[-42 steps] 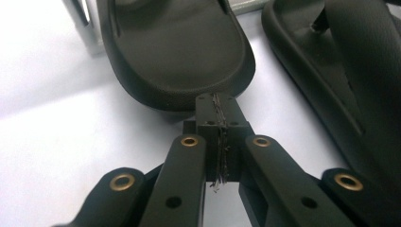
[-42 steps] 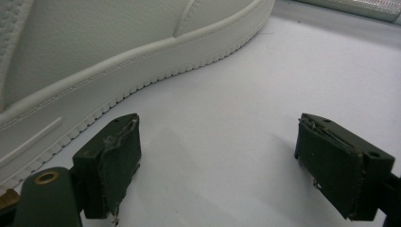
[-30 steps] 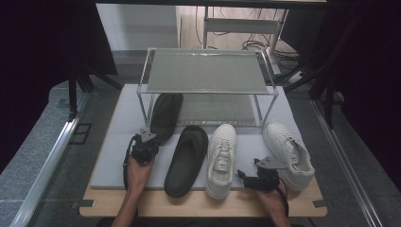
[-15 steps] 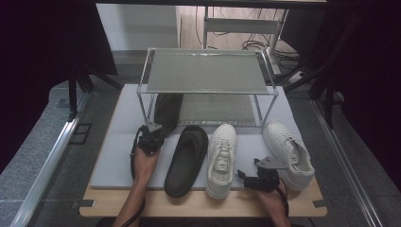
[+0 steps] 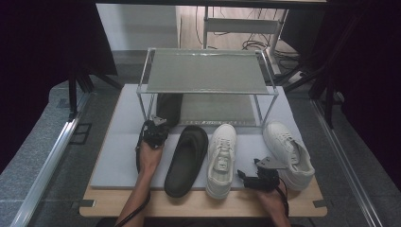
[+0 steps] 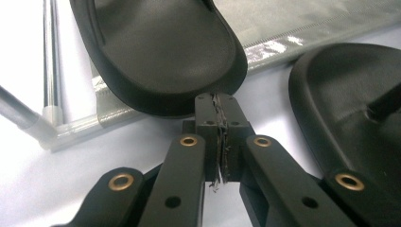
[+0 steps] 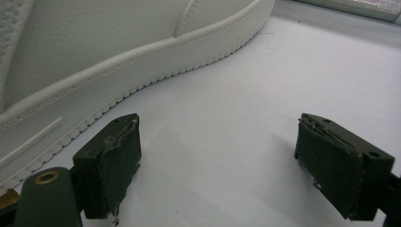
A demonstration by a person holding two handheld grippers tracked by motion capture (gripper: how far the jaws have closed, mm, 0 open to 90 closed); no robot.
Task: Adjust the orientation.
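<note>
Two hand-held grippers at a table with a wire shoe rack point(image 5: 208, 75). The left gripper point(image 5: 153, 133), seen in the high view at about 9 o'clock of the table's centre, has its jaws pressed together with nothing between them; in the left gripper view the closed tips point(image 6: 218, 106) touch or nearly touch the heel edge of a black slipper point(image 6: 161, 47), which lies partly on the rack's lower shelf point(image 6: 302, 23) at 12 o'clock of the tips. In the high view this slipper point(image 5: 168, 108) sits under the rack's left side. A second black slipper point(image 5: 187, 153) lies on the white mat point(image 5: 118, 151), at 3 o'clock of the left gripper and just beside it. The right gripper point(image 5: 260, 178), at about 5 o'clock of the table's centre, rests between two white sneakers: one point(image 5: 222, 158) at its 10 o'clock, the other point(image 5: 287, 152) at its 2 o'clock. Its jaws stand wide apart and hold nothing; in the right gripper view the mat shows bare between them point(image 7: 217, 161), and a sneaker's sole edge point(image 7: 118, 61) runs close by the left-hand jaw, without clear contact.
</note>
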